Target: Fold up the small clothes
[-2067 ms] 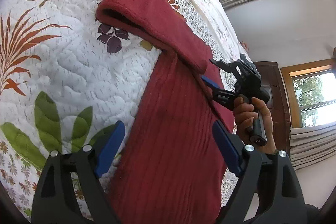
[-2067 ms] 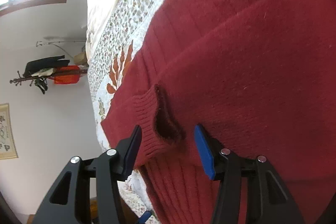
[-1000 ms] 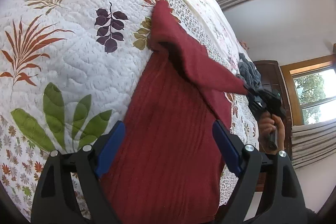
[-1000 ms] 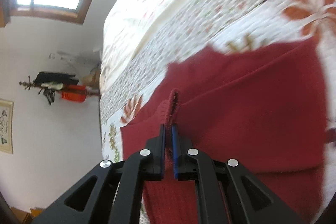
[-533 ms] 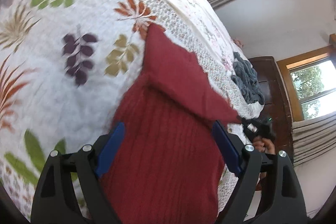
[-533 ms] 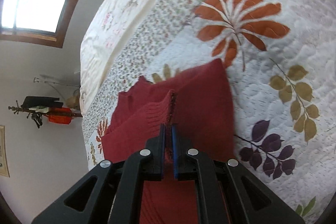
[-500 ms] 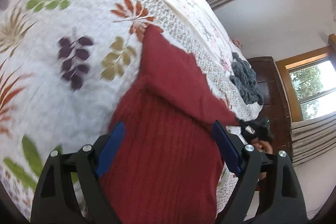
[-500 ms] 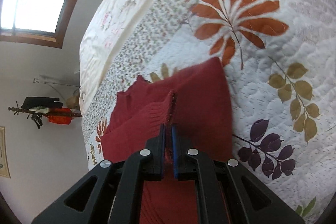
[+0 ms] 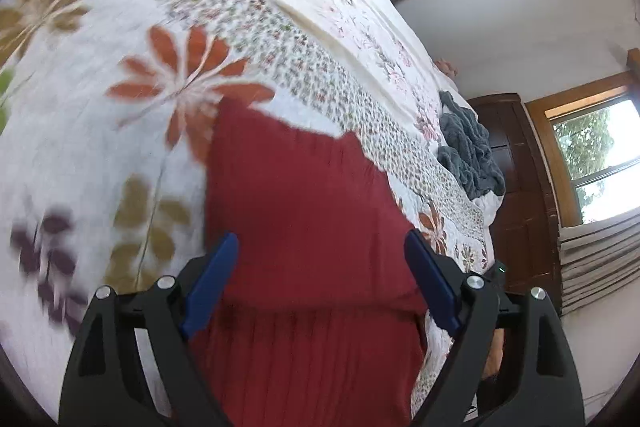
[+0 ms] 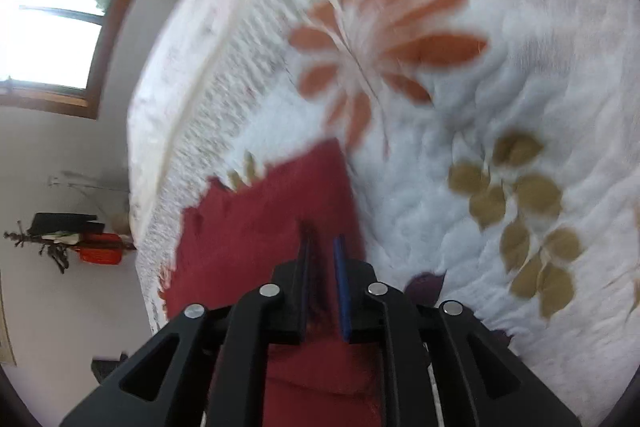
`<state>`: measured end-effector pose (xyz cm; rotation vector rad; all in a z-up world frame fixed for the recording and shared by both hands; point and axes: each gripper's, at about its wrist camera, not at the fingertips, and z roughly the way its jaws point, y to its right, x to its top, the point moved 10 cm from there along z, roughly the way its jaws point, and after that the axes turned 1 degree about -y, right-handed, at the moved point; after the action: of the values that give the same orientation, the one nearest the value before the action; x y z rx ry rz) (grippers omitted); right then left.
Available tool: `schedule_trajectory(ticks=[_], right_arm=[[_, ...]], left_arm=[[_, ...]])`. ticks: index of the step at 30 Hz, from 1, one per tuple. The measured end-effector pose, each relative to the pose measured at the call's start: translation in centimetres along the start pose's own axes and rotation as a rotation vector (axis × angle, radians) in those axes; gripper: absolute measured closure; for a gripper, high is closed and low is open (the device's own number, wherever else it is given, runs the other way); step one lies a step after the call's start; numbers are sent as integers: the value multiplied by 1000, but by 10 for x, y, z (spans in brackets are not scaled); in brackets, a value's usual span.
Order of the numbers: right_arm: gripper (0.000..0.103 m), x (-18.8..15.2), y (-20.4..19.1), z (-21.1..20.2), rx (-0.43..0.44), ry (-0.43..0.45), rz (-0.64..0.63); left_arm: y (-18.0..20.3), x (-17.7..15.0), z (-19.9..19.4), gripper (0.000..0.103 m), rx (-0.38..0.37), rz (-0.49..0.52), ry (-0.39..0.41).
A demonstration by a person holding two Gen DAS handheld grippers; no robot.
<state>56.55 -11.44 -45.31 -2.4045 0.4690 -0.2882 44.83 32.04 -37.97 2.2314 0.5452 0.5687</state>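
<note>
Jaws spread wide on left gripper (image 9: 322, 281), empty above red sweater (image 9: 304, 227), which lies on floral quilt (image 9: 100, 107). Right gripper (image 10: 323, 269) has its jaws slightly parted with dark red knit between; blur hides whether they pinch it. Only left view shows grey blanket (image 9: 468, 151); only right view shows coat rack (image 10: 60, 237).

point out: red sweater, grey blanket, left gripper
red sweater (image 9: 304, 195): left wrist view, on the folded-over upper layer.
grey blanket (image 9: 468, 151): left wrist view, middle of the crumpled heap at the bed's far edge.
left gripper (image 9: 320, 267): left wrist view, midway between the blue-padded fingertips, jaws wide apart.
</note>
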Motion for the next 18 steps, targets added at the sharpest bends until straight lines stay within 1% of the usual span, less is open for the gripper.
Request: schedule_trajectory(ticks=[1,3,4,6,7,9,10,12,13,14,15,16,17,18], right_arm=[[90,0,-7,-2,28,-3,-18],[90,-5,-21,8,63,-43,-69],[90,-8,-24,14,70,-63,-80],[90,-13,-24,32,81,-106,-81],[90,-15,-19,42,60,-121,-77],[103,-12,-5,54,24,-124,-68],[103,-10,0,55,20,-121,-60],[103,-8,4,48,40,-104,-45],[100,-10,2,41,50,-93,-55],[97,-14,-3,33,72,-90,-67],[97,-22,-10,27,110,-102,-81],[97,-28,-14,25,124,-115,-95],[97,-38,-16,25,122,-135,-120],[97,-44,-17,29,115,-152,-132]], left_arm=[[1,10,10,19,2,8,-13],[-1,25,32,19,14,20,-43],[-3,30,41,20,25,22,-57],[-18,39,66,20,76,8,-81],[-25,41,75,21,94,-5,-96],[-47,41,96,26,146,-36,-135],[-52,41,100,27,155,-40,-142],[-52,43,97,29,156,-39,-144],[-47,43,92,29,148,-31,-143],[-35,39,84,29,107,-1,-144],[-20,32,74,29,47,33,-150],[-11,24,68,29,11,54,-158],[-3,8,61,29,-26,77,-180],[-2,-4,59,30,-36,85,-203]])
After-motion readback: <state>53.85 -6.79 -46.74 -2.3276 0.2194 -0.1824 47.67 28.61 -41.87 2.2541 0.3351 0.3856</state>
